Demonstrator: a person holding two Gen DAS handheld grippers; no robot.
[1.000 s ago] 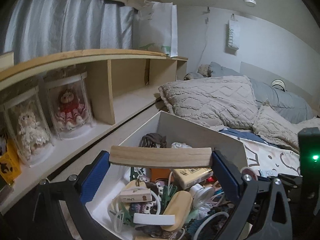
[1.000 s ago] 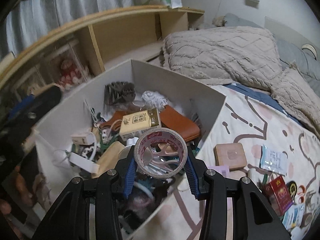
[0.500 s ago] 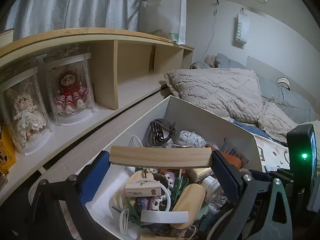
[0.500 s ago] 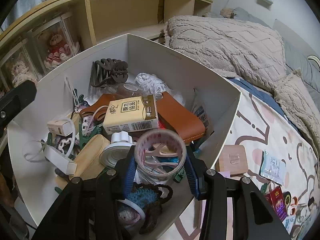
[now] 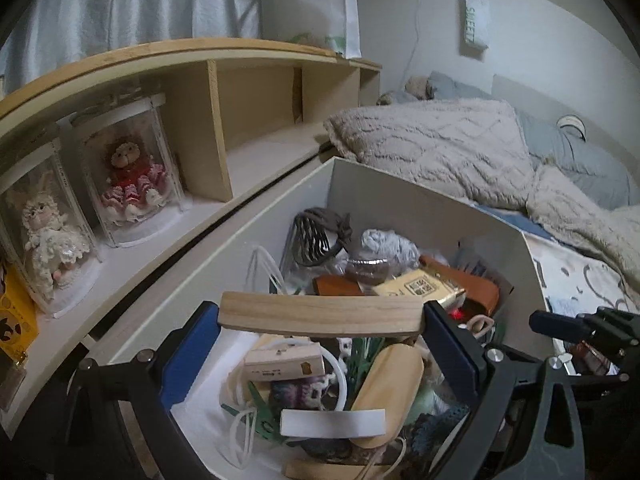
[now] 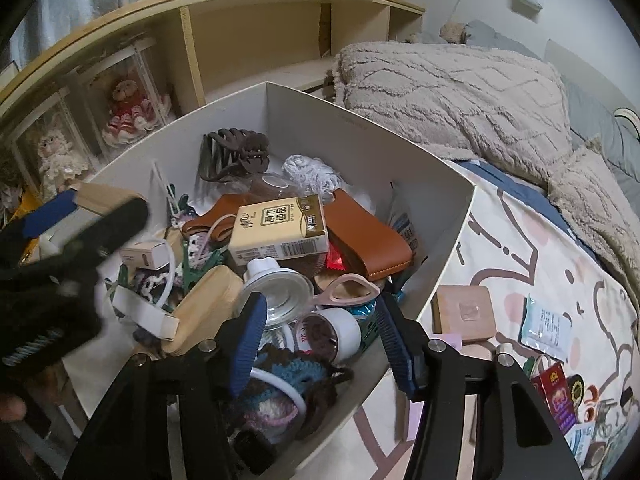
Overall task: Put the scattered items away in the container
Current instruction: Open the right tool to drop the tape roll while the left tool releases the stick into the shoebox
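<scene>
Now the right tool [image 6: 320,336] stands spread and empty over the near end of the container [image 6: 448,248]; half a second ago it pinched a roll of tape, which has since gone from between its fingers and is not clearly picked out in the heap below, so one more item appears to be tidied away. The left tool [image 5: 320,314] still pinches a wooden block [image 5: 320,312] end to end, hovering above the container's contents, so its drop is probably next. Just beyond both tools lie a tissue pack [image 6: 280,228], a brown leather pouch [image 6: 368,236] and, further in, a dark hair claw [image 6: 236,156]. To the right tool's right, scattered items [image 6: 556,384] remain on the patterned bed sheet [image 6: 520,240]. Farther off are a knitted blanket [image 6: 448,92], a wooden shelf [image 5: 192,52] with boxed dolls [image 5: 128,176], and curtains.
</scene>
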